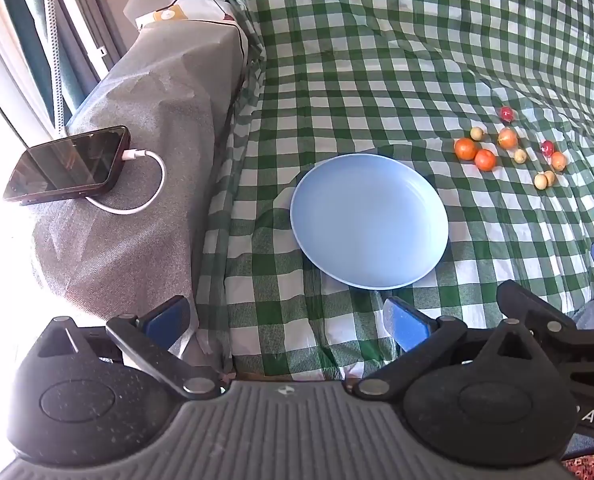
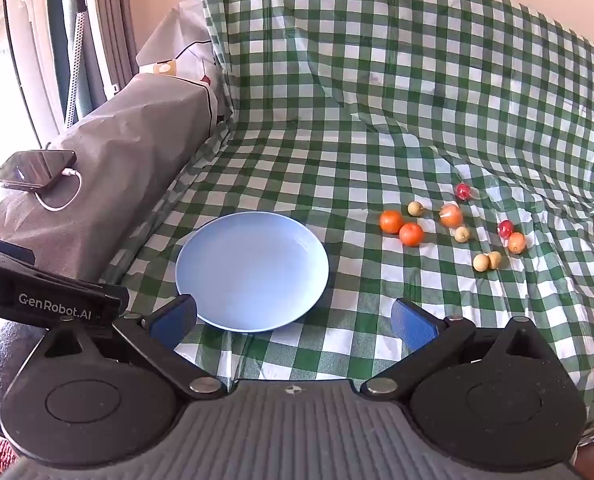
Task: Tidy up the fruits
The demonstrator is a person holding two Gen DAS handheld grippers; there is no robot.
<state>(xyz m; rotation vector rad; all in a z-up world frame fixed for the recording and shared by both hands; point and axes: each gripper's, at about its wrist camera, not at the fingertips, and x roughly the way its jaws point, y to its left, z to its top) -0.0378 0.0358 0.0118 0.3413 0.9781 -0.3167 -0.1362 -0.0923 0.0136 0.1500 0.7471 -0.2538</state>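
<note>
A light blue plate (image 1: 369, 220) (image 2: 253, 272) lies empty on the green-checked cloth (image 1: 377, 60) (image 2: 377, 80). To its right is a loose cluster of several small fruits. Among them are two orange-red ones (image 1: 465, 148) (image 2: 391, 221) side by side, a yellow-orange one (image 2: 451, 215), two small red ones (image 2: 462, 191), and pale yellow balls (image 2: 481, 262). My left gripper (image 1: 289, 320) is open and holds nothing, hovering just short of the plate's near edge. My right gripper (image 2: 293, 320) is open too, its left pad at the plate's near rim, the fruits ahead to the right.
A phone (image 1: 67, 164) (image 2: 35, 170) on a white charging cable (image 1: 149, 184) lies on the grey-covered armrest (image 1: 157, 100) left of the plate. A window frame and curtain stand further left. The cloth rises into a backrest behind the fruits.
</note>
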